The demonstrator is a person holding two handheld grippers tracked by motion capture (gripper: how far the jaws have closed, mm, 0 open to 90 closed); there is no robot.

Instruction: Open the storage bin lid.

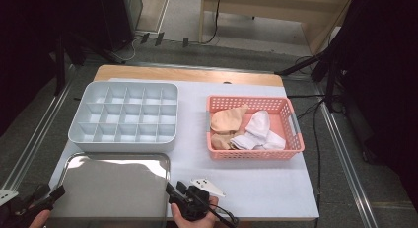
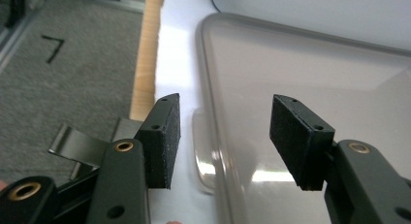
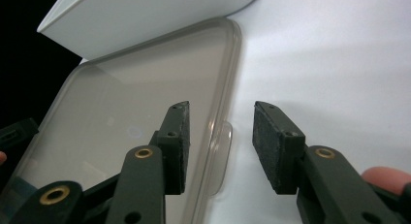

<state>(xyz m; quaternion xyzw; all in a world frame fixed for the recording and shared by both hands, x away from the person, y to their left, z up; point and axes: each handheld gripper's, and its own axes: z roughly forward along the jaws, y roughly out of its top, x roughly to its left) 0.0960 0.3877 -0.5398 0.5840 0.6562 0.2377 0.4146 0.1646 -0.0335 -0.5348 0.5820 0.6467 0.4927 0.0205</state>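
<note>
A shiny metal tray (image 1: 113,188) lies at the table's front left. My left gripper (image 1: 52,192) is at its left edge and my right gripper (image 1: 176,187) at its right edge. In the left gripper view, the left gripper (image 2: 224,134) is open, its jaws astride the tray's (image 2: 300,73) rim and small handle tab (image 2: 203,158), touching nothing. In the right gripper view, the right gripper (image 3: 220,134) is open too, with the tray's (image 3: 140,103) other rim and handle tab (image 3: 220,158) between its jaws.
A grey compartment box (image 1: 123,117) stands just behind the tray. To the right, a pink basket (image 1: 252,154) holds beige socks (image 1: 227,120) and white socks (image 1: 259,129). White matting (image 1: 266,183) covers the front right. The table's left edge lies close to the left gripper.
</note>
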